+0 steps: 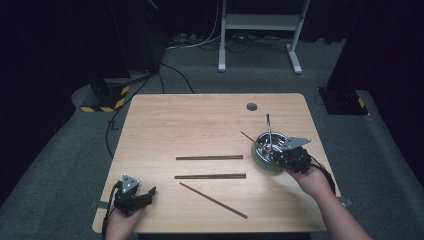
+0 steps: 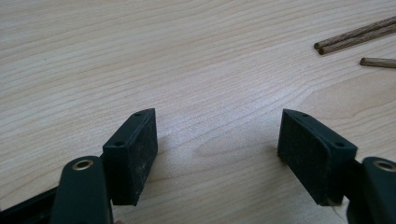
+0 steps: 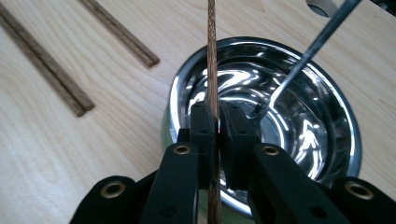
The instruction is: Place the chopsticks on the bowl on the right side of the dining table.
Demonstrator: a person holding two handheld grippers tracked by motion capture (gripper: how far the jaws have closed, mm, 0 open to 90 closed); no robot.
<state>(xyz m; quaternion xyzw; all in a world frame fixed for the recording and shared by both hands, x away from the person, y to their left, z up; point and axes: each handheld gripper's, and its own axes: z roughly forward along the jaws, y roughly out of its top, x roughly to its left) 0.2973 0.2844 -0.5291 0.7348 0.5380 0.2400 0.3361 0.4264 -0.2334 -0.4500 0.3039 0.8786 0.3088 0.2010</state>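
The right tool [image 3: 212, 128] is seen clamped on a wooden chopstick [image 3: 211, 51], held over a steel bowl [image 3: 336, 140] near the right edge of the worktop [image 1: 200, 120]. In the high view the chopstick [image 1: 248, 137] slants out of the bowl [image 1: 264, 145] toward the left. A metal utensil [image 3: 303, 58] is leaned inside the bowl, its handle raised past the far rim. Three more chopsticks [image 1: 210, 176] are laid on the worktop's middle. The left tool [image 2: 217, 149], its jaws held apart and gripping nothing, is rested at the near left corner of the worktop.
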